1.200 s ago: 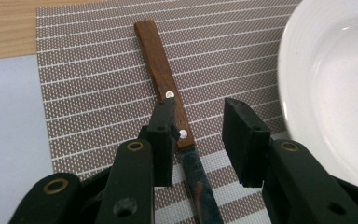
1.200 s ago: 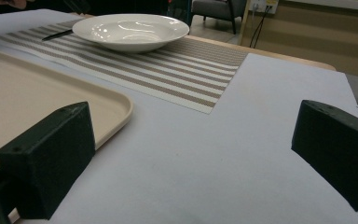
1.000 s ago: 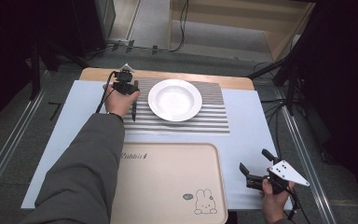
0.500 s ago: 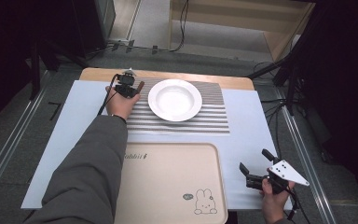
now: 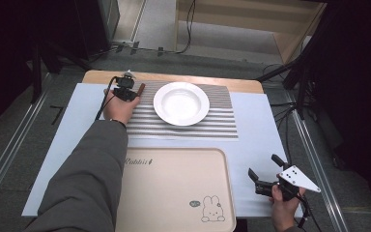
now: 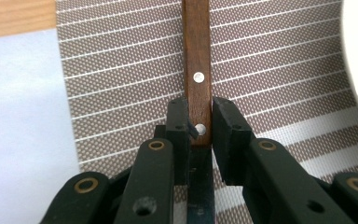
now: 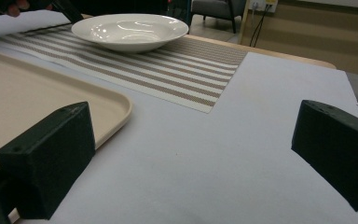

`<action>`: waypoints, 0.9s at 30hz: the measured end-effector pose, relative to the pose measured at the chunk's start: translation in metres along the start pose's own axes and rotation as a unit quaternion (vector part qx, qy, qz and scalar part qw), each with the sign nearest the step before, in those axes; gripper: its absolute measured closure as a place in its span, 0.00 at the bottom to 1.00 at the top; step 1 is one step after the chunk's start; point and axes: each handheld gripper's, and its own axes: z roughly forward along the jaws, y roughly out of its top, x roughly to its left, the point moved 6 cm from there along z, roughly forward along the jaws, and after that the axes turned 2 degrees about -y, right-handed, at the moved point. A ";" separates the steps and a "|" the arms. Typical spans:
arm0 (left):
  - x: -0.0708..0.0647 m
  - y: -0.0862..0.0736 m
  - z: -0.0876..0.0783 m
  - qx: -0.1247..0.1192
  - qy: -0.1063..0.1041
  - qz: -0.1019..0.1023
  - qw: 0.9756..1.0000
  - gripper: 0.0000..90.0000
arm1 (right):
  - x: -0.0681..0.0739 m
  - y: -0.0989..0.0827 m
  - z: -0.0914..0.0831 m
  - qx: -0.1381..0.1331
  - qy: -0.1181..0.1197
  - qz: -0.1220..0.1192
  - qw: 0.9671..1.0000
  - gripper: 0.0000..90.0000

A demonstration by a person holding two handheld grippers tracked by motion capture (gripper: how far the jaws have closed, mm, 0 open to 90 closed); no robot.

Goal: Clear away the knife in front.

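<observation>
Wooden and riveted, the knife handle [image 6: 198, 70] lies on the striped placemat [image 6: 121, 70] left of the white plate [image 5: 181, 102], where the left claw [image 6: 199, 122] has just closed its jaws against both sides. Near the beige tray [image 5: 174, 188], the right claw [image 7: 191, 158] hovers wide open above the tabletop [image 7: 261, 107], gripping nothing.

Wooden surface [image 5: 232, 85], mostly hidden under a pale blue sheet [image 5: 261, 130]; striped brown-and-white placemat [image 5: 222, 123] on the sheet at the far side; beige tray [image 5: 174, 188] with a bunny print on it at the near edge, just clear of the placemat.
</observation>
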 end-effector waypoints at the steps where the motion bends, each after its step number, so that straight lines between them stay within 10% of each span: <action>1: 0.000 0.000 -0.002 -0.003 0.001 -0.003 1.000 0.85 | 0.000 0.000 0.000 0.000 0.001 -0.001 1.000 0.00; 27: -0.008 -0.017 -0.065 -0.037 -0.045 0.002 0.998 0.85 | 0.001 0.000 0.001 0.005 -0.003 -0.009 1.000 0.00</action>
